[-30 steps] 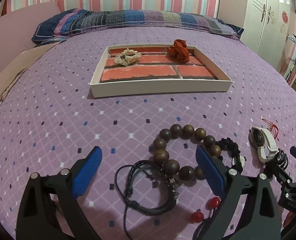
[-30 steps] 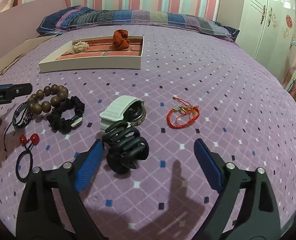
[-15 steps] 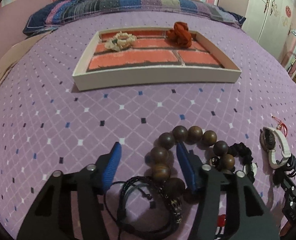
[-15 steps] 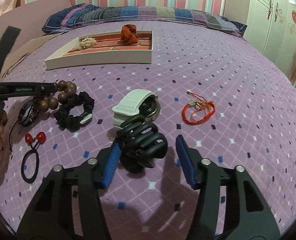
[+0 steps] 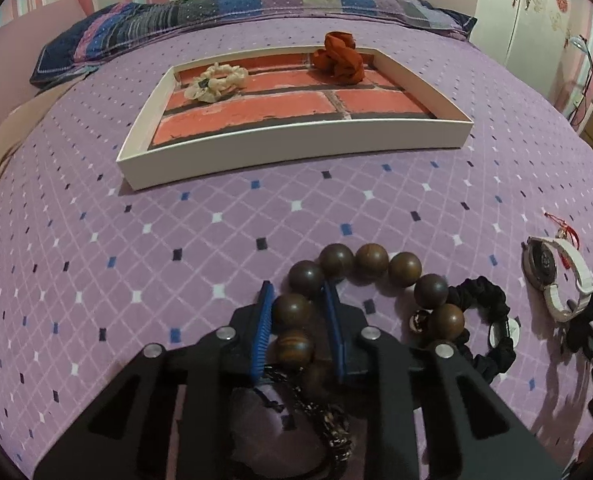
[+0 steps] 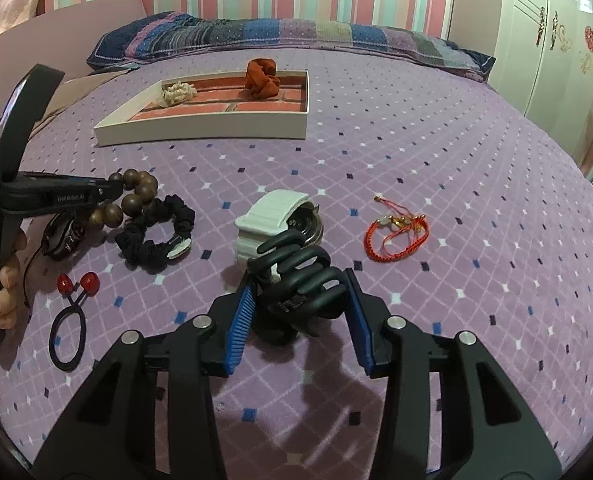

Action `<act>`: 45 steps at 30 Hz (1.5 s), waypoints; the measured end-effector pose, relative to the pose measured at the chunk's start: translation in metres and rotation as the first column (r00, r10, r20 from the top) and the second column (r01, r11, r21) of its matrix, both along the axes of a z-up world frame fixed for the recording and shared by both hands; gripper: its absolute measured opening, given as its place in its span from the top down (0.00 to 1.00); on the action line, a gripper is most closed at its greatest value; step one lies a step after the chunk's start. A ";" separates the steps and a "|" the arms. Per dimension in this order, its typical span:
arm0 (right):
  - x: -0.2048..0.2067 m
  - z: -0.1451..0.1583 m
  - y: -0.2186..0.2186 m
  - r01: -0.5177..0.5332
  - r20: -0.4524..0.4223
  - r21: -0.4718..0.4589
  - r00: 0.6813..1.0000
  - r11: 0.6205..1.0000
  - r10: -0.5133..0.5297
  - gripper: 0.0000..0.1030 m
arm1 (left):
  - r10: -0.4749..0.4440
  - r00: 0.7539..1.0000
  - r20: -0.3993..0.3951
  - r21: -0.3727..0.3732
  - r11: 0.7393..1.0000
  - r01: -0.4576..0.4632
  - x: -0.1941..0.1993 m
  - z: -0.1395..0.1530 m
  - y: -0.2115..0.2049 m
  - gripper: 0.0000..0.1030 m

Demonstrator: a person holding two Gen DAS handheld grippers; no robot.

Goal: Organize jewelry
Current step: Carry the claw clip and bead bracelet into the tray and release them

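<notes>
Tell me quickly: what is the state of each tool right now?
Left tool: jaws have just been closing, now shut on the brown wooden bead bracelet.
Right tool: jaws have just been closing, now shut on the black plastic claw hair clip.

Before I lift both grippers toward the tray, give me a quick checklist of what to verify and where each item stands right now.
1. Left gripper on the wooden bead bracelet: ok, jaws have just been closing and the pads flank its near beads.
2. Braided cord bracelet free of the left jaws: cannot tell, it lies tangled right under them.
3. Right gripper on the black claw clip: ok, jaws have just been closing and both pads meet its sides.
4. Watch clear of the clip: not ok, they touch.
5. Space in the tray: ok, the near half is bare.
</notes>
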State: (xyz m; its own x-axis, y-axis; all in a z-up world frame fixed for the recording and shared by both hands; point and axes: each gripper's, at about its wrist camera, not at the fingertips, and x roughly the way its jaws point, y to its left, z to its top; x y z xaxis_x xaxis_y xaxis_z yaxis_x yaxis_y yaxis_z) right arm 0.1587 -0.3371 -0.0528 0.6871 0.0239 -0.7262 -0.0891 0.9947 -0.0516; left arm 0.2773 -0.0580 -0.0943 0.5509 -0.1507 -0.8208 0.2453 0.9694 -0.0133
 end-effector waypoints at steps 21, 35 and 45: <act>0.033 0.042 -0.015 0.035 0.078 0.010 0.996 0.999 -0.036 0.58 | -0.033 0.997 0.076 -0.085 0.996 0.040 -0.011 0.041 0.001 0.82; 0.111 0.055 0.008 -0.003 0.082 0.034 0.997 0.999 0.000 0.58 | -0.064 0.983 0.172 -0.078 0.994 0.078 0.008 0.090 -0.006 0.82; 0.189 0.068 0.034 -0.029 0.078 0.013 0.997 0.999 0.028 0.58 | -0.056 0.970 0.235 -0.077 0.994 0.076 0.060 0.136 0.000 0.81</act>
State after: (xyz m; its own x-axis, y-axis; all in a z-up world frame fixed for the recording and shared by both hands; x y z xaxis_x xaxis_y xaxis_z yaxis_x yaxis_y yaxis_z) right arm 0.3472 -0.3032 0.0153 0.7406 0.0539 -0.6698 -0.1138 0.9924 -0.0459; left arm 0.3374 -0.0576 0.0422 0.7111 -0.2567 -0.6545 0.3149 0.9486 -0.0298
